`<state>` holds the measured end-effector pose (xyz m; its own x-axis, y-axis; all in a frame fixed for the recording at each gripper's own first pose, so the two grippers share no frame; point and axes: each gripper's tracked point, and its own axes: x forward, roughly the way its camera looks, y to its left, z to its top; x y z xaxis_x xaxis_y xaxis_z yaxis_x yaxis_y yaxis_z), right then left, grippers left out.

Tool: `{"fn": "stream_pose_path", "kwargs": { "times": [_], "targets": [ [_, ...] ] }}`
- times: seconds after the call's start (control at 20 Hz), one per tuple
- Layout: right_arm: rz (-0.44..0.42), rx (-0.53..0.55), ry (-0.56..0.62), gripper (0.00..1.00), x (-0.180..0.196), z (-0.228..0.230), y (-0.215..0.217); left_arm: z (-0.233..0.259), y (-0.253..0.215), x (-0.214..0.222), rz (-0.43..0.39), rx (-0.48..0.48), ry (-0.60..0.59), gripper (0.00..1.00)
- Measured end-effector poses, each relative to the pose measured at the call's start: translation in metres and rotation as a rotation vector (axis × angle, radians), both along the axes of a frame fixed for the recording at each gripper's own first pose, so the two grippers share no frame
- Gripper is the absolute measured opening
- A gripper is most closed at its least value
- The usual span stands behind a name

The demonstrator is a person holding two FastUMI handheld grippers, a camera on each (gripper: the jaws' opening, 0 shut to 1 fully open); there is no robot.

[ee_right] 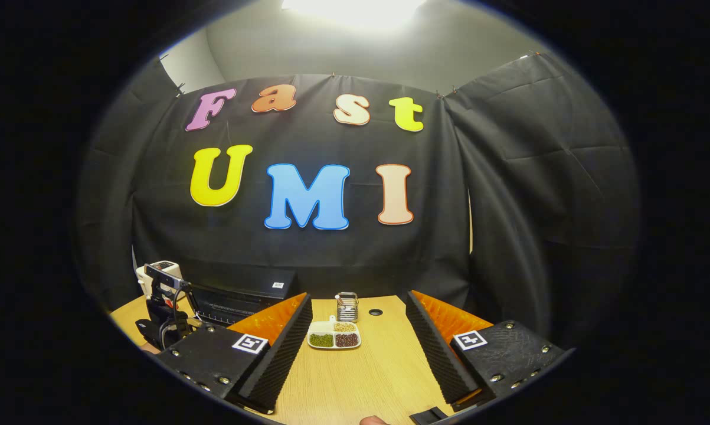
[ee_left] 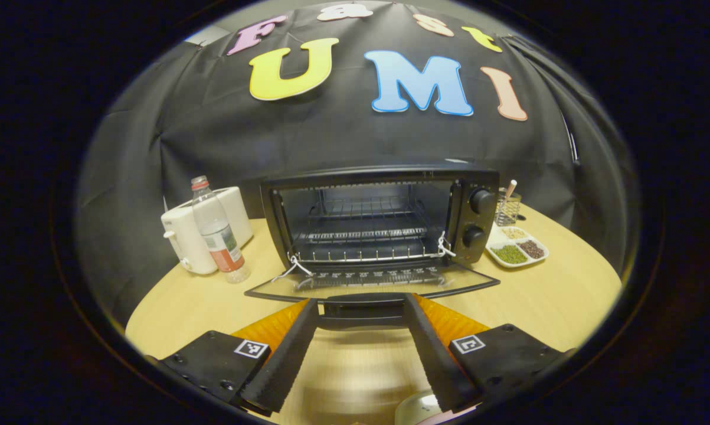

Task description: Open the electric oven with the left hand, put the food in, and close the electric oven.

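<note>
**Oven door down, both claws spread and empty**

In the left gripper view: electric oven (ee_left: pixel 384 221) standing at mid-table on the round wooden table (ee_left: pixel 543 295), glass door (ee_left: pixel 372 283) dropped flat toward the camera, cavity open with wire rack (ee_left: pixel 366 236) and heating rods visible inside. Two black knobs (ee_left: pixel 478 218) stacked on the right-hand panel. White cord loops tied at both lower corners of the opening. Left gripper (ee_left: pixel 360 348) low in front of the door, fingers spread wide, nothing between them — door handle (ee_left: pixel 363 310) lying just past the fingertips, whether touching cannot be told. Pale rounded object at the bottom edge between the fingers, too cut off to identify.

To the left of the oven: a clear water bottle (ee_left: pixel 216 230) with a red cap, upright, just in front of a white appliance (ee_left: pixel 204 233). To the right: a white divided dish (ee_left: pixel 517 248) holding green, dark and pale grains, with a wire mesh cup (ee_left: pixel 507 208) behind it.

In the right gripper view: right gripper (ee_right: pixel 360 360) raised over the table's near side, fingers also wide apart and holding nothing. Divided dish and mesh cup seen between them, farther off. Oven at the left from its side — the left gripper in front of it, partly hidden behind the near finger.
</note>
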<state>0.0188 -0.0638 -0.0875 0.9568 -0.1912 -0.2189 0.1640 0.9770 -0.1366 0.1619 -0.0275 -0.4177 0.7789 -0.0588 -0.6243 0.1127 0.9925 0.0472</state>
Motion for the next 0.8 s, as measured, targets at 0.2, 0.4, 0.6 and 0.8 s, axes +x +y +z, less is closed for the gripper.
{"fn": "stream_pose_path", "kwargs": {
  "times": [0.2, 0.4, 0.6, 0.8],
  "targets": [
    [0.037, 0.040, 0.003, 0.98, -0.001, -0.005, 0.007, -0.012, 0.002, -0.021, 0.003, -0.003, 0.041, 1.00],
    [0.100, 0.096, 0.047, 0.99, 0.006, -0.019, 0.023, 0.021, 0.010, -0.030, 0.020, -0.011, -0.016, 0.97],
    [0.210, 0.173, 0.082, 0.98, 0.016, -0.033, 0.051, 0.092, 0.028, -0.030, 0.048, -0.024, -0.146, 0.97],
    [0.352, 0.248, 0.199, 0.98, 0.016, -0.062, 0.088, 0.171, 0.061, -0.040, 0.089, -0.012, -0.282, 0.91]
  ]
}}
